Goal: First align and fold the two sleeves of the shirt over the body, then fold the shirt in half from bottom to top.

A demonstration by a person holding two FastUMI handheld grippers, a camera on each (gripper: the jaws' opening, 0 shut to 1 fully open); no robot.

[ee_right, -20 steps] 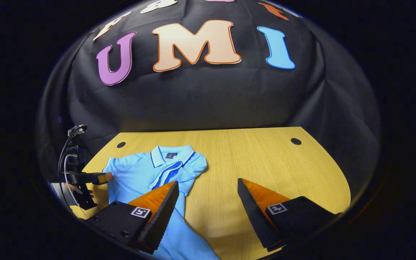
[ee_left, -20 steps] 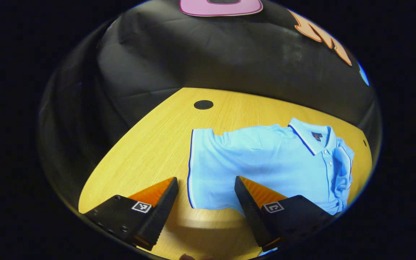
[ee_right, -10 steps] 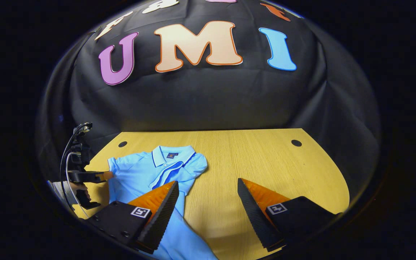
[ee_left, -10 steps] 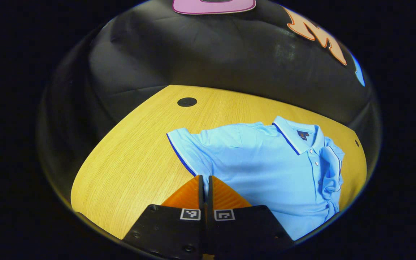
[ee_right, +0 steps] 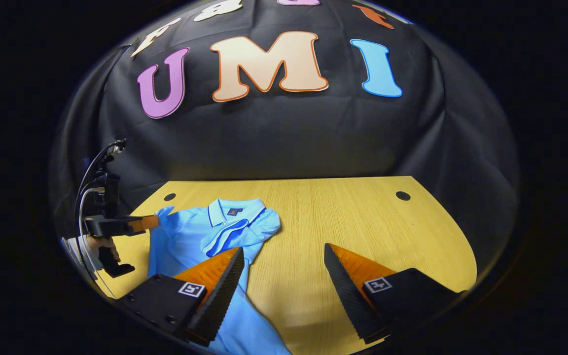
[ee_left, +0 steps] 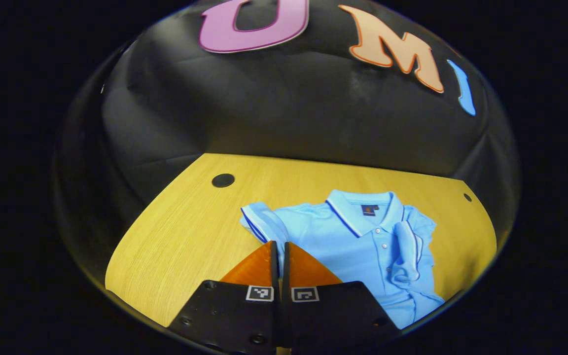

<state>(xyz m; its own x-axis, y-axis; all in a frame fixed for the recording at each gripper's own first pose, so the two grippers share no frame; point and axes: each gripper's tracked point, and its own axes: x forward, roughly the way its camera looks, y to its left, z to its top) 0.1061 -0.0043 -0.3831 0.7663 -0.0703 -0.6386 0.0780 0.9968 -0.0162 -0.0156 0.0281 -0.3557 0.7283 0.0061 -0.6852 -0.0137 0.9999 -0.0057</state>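
Left sleeve pinched and raised for the fold over the body; right sleeve already folded.

Left gripper (ee_left: pixel 280 256) has its fingers closed on the left sleeve (ee_left: pixel 259 224), holding it off the table (ee_left: pixel 180 236) so it can swing onto the shirt (ee_left: pixel 358 241); one second ago these fingers were apart and the sleeve lay flat; right gripper (ee_right: pixel 284 276) waits with fingers spread above the shirt's lower edge, unchanged; right sleeve (ee_left: pixel 407 246) lies across the chest.

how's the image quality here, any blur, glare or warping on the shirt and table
Left gripper view: strong fisheye bends the table edge; the polo shirt is sharp and evenly lit, with no glare. Right gripper view: same warping; the shirt is crisp, and the left gripper near the rim looks dim and small.
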